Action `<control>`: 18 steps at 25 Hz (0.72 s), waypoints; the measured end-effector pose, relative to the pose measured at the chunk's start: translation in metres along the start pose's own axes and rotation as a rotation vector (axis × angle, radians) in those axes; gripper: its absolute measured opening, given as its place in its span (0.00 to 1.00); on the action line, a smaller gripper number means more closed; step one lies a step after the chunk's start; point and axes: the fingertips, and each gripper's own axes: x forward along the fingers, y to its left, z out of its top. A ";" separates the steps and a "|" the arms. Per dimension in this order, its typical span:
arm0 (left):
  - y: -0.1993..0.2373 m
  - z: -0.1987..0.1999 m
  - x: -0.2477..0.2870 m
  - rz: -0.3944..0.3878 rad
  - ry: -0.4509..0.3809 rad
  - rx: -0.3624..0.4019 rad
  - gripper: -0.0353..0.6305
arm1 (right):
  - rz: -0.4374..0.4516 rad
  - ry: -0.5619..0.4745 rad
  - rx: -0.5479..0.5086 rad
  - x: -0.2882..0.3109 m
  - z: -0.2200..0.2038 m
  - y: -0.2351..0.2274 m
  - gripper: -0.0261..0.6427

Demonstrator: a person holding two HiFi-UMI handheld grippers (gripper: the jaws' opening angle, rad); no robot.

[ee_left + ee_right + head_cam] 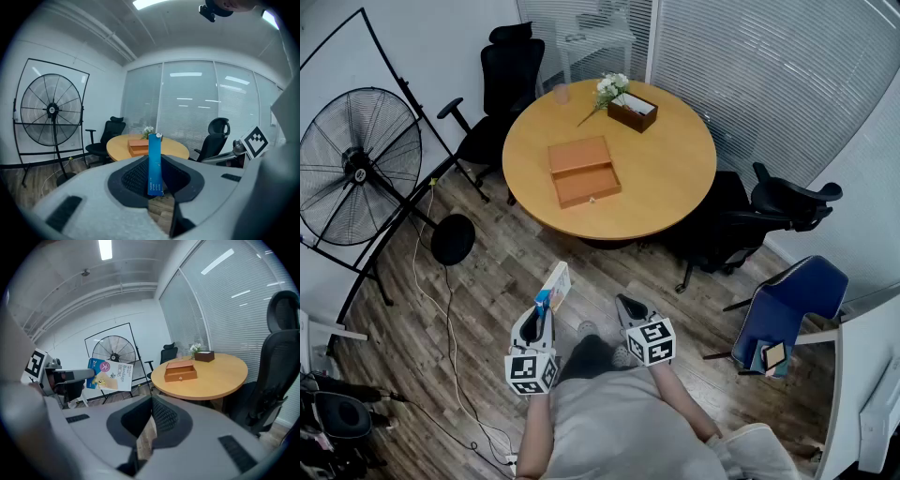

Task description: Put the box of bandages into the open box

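Observation:
The bandage box (554, 286), blue and white, stands upright between the jaws of my left gripper (541, 316), which is shut on it above the wooden floor. In the left gripper view I see the bandage box (154, 164) edge-on as a narrow blue strip. The open wooden box (582, 172) lies on the round table (666, 178), well ahead of both grippers. My right gripper (629, 307) hangs beside the left one, shut with nothing in it. From the right gripper view, the bandage box (110, 374) shows its printed face and the open wooden box (180, 371) sits on the table.
On the table's far side stand a brown tissue box (633, 112) and white flowers (610, 89). A large standing fan (358, 167) is at the left. Black office chairs (502, 84) ring the table, and a blue chair (787, 309) stands at the right. Cables (450, 347) cross the floor.

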 end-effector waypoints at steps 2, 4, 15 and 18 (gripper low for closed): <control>0.003 0.000 0.003 0.003 0.000 -0.006 0.17 | -0.004 -0.001 -0.003 0.002 0.001 -0.003 0.03; 0.003 -0.001 0.006 0.004 0.000 -0.013 0.17 | -0.010 -0.002 -0.002 0.003 0.000 -0.007 0.03; 0.011 0.007 0.043 -0.001 -0.027 -0.048 0.17 | -0.027 -0.022 0.042 0.018 0.011 -0.036 0.03; 0.016 0.014 0.059 -0.005 -0.044 -0.082 0.17 | -0.034 -0.007 0.043 0.026 0.017 -0.044 0.03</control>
